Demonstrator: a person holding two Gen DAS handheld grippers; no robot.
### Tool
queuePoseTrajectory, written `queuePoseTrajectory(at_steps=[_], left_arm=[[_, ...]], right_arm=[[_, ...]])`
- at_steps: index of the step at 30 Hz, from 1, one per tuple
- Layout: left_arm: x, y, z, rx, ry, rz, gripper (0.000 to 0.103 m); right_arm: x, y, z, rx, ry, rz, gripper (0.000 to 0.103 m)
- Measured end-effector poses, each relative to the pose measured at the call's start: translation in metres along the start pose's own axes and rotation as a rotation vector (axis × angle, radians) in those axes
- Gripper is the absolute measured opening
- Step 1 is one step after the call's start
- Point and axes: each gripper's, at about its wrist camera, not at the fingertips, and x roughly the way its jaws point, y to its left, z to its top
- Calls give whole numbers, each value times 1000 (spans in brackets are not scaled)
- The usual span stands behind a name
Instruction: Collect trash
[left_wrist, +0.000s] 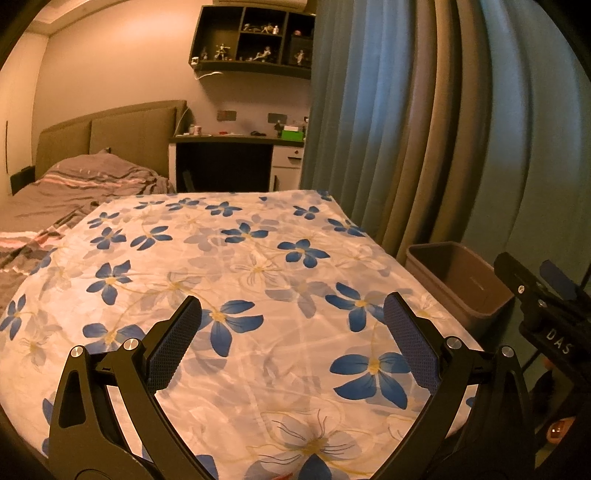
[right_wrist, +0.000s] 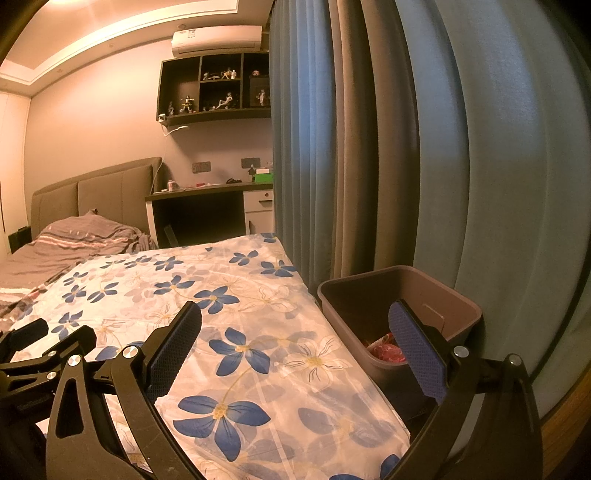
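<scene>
A grey-brown trash bin (right_wrist: 458, 295) stands on the floor between the table's right edge and the curtain; the left wrist view shows the bin (left_wrist: 458, 280) too. Red crumpled trash (right_wrist: 384, 349) lies at its bottom. My right gripper (right_wrist: 295, 314) is open and empty, its right finger over the bin's mouth, its left finger over the floral cloth. My left gripper (left_wrist: 293, 308) is open and empty above the cloth-covered table (left_wrist: 229, 258). No loose trash shows on the cloth. The right gripper's body (left_wrist: 543, 306) appears at the left view's right edge, beside the bin.
Blue and grey curtains (right_wrist: 406, 147) hang right behind the bin. A bed with a grey striped duvet (left_wrist: 74, 184) lies to the left. A desk (left_wrist: 236, 147) with small items and a wall shelf of figurines (left_wrist: 255, 37) stand at the back.
</scene>
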Motion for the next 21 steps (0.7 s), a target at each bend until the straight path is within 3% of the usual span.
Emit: queuePoseTrajectory(at_steps=[8,21], left_arm=[[-6,1,-1,21,-14,-1,90],[-11,0,2,24,-25,-2,89]], right_arm=[[0,-1,0,0,-1,0,97],[-1,-2,1,2,-4,0,97]])
